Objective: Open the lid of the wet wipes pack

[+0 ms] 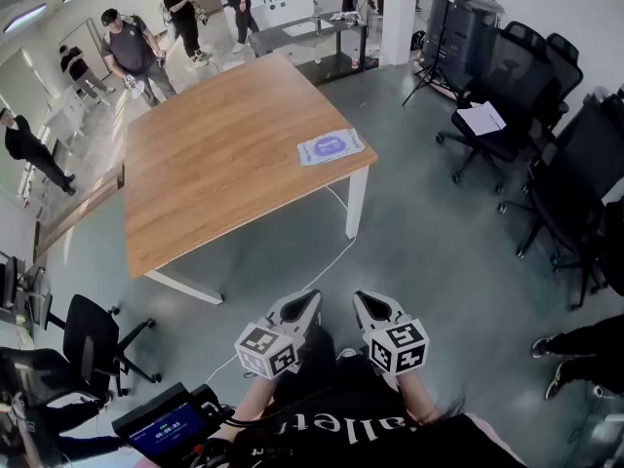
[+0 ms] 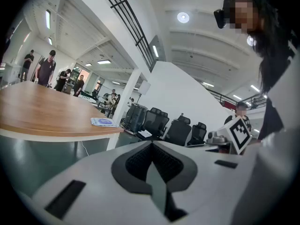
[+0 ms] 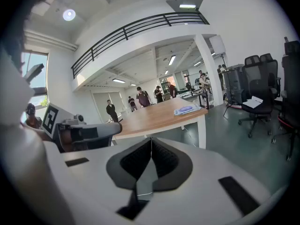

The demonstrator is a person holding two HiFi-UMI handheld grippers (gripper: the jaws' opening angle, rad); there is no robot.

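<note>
The wet wipes pack point(image 1: 330, 146) is a flat blue-and-white packet lying near the right-hand corner of a wooden table point(image 1: 214, 154); it also shows small in the left gripper view point(image 2: 103, 122) and the right gripper view point(image 3: 186, 109). Both grippers are held close to the person's body, well short of the table. My left gripper point(image 1: 306, 305) has its jaws pressed together with nothing between them. My right gripper point(image 1: 363, 304) is likewise shut and empty. The pack's lid lies flat.
Black office chairs point(image 1: 507, 96) stand to the right of the table, one with papers on its seat. Another chair point(image 1: 93, 344) is at the lower left. Several people point(image 1: 132, 52) stand beyond the table's far side. Grey floor lies between me and the table.
</note>
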